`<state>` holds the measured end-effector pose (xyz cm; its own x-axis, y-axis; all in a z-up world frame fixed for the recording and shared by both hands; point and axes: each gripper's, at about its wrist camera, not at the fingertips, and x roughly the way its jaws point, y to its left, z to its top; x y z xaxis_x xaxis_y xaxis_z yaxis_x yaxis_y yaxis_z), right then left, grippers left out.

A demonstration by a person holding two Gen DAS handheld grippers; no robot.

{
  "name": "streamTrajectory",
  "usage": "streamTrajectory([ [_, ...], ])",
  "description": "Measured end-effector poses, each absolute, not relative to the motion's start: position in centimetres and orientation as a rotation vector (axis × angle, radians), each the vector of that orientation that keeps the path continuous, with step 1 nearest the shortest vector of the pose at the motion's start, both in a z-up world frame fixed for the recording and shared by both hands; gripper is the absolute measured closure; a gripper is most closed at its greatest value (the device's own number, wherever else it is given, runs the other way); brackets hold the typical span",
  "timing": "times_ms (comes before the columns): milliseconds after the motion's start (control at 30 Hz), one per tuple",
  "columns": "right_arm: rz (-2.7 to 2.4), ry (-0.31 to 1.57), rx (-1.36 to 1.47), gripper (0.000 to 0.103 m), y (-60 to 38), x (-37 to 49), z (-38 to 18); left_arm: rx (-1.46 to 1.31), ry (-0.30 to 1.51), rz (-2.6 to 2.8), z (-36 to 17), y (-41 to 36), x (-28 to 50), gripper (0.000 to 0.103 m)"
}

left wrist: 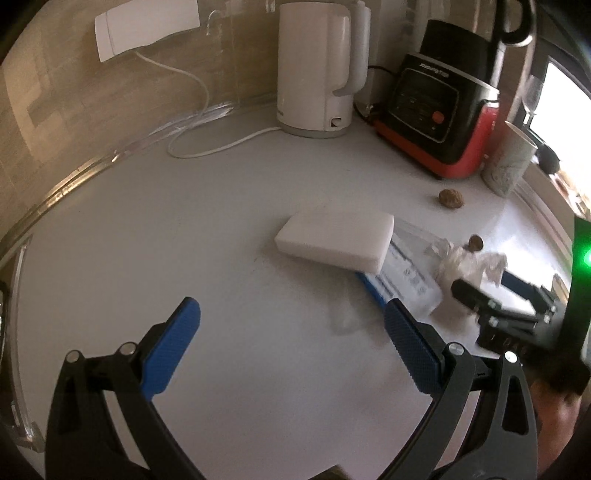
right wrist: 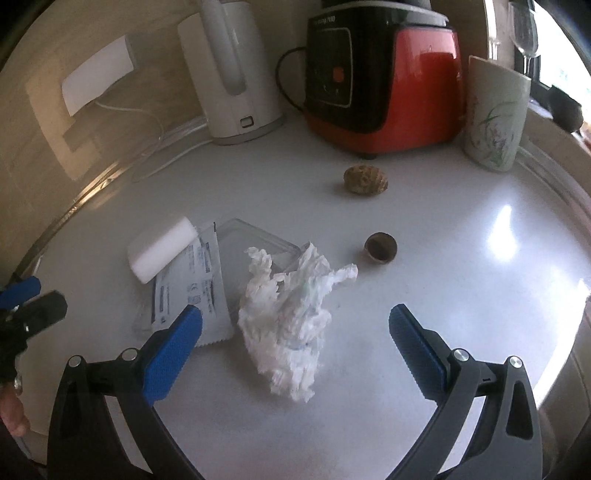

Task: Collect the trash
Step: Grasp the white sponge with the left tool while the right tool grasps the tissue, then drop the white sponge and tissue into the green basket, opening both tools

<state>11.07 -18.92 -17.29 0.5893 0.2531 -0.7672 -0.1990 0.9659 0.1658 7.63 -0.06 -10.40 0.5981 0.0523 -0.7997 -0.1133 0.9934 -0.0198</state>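
A crumpled white tissue (right wrist: 291, 317) lies on the white counter (right wrist: 461, 295), between the spread fingers of my right gripper (right wrist: 295, 321), which is open. Left of it lie a torn printed wrapper (right wrist: 192, 291) and clear plastic packaging (right wrist: 255, 240). Two walnut shell pieces sit beyond: a whole-looking one (right wrist: 365, 179) and a hollow half (right wrist: 380, 248). My left gripper (left wrist: 291, 321) is open over bare counter (left wrist: 147, 229), short of the white sponge block (left wrist: 336, 240). The tissue (left wrist: 469, 264), the wrapper (left wrist: 402, 273) and the shells (left wrist: 451, 199) show at right in the left wrist view.
At the back stand a white kettle (left wrist: 317, 70) with its cord (left wrist: 221, 146), a red and black appliance (right wrist: 384, 81) and a flower-printed cup (right wrist: 495, 114). A wine glass (right wrist: 524, 29) stands by the window. The right gripper's fingers (left wrist: 476, 295) show at the right in the left wrist view.
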Motion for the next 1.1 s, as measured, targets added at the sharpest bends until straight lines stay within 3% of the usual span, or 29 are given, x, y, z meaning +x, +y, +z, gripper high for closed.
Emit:
streamTrajectory([
  [100,0.277,0.904,0.064,0.003,-19.1,11.4,-17.8,-0.078,0.943,0.128,-10.0,-1.1,9.2,0.008],
  [133,0.279,0.904,0.065,0.009,-19.1,11.5,-17.8,-0.081,0.951,0.138,-9.9,-1.3,9.7,0.008],
  [200,0.296,0.914,0.078,0.026,-19.4,11.9,-18.1,-0.105,0.981,0.171,-9.8,-1.7,11.1,0.008],
  [267,0.331,0.932,0.125,0.058,-20.0,12.1,-18.4,-0.151,1.023,0.196,-9.9,-1.8,12.8,0.008],
  [367,0.377,0.94,0.164,0.077,-20.6,12.2,-18.6,-0.251,1.092,0.233,-10.5,-1.4,15.1,0.008],
  [667,0.439,0.881,0.197,0.081,-22.2,10.8,-17.0,-0.553,1.211,0.362,-12.8,1.2,19.8,0.008],
  [933,0.469,0.877,0.222,0.081,-22.8,10.2,-17.0,-0.588,1.323,0.44,-16.1,1.3,22.3,0.008],
  [1100,0.466,0.875,0.231,0.081,-23.4,9.8,-17.0,-0.557,1.376,0.422,-17.3,0.8,23.4,0.025],
])
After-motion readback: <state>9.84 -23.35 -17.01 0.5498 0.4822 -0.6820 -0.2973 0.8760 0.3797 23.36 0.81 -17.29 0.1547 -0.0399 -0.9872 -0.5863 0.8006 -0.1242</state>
